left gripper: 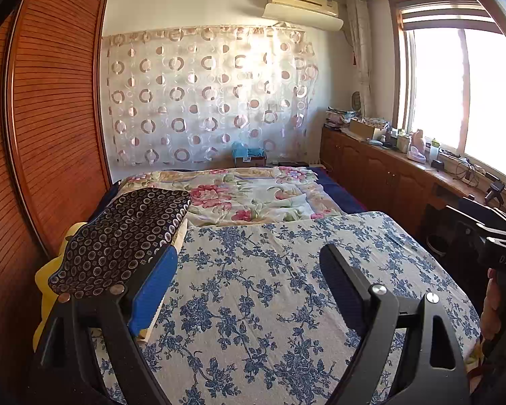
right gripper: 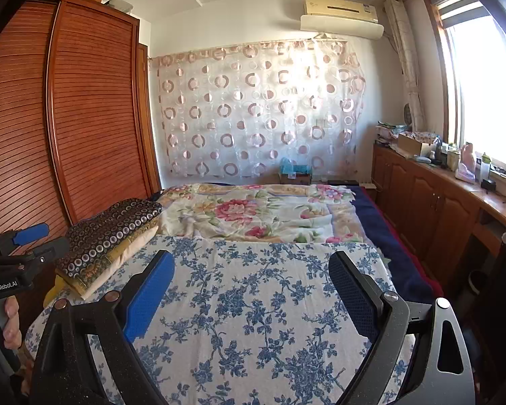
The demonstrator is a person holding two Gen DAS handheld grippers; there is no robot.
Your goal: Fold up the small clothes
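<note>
Wardrobe (right gripper: pixel 84 118) flanks one bed (right gripper: pixel 388 270) under a blue-flowered sheet (right gripper: pixel 253 303). One stack of folded clothes (right gripper: pixel 111 233) lies at the sheet's left edge. Two grippers, left (left gripper: pixel 249 287) and right (right gripper: pixel 253 290), hover with jaws wide, holding nothing.

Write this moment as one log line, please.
left tongs: open, empty | right tongs: open, empty | folded dark circle-print cloth: stacked at left | blue-floral sheet: bare

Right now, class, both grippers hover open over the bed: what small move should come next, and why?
Probably send the left gripper toward the dark ring-patterned cloth on the pile at the bed's left edge. Both it and the right gripper are open and empty, and the blue-flowered sheet before them bears no garment to fold.
</note>
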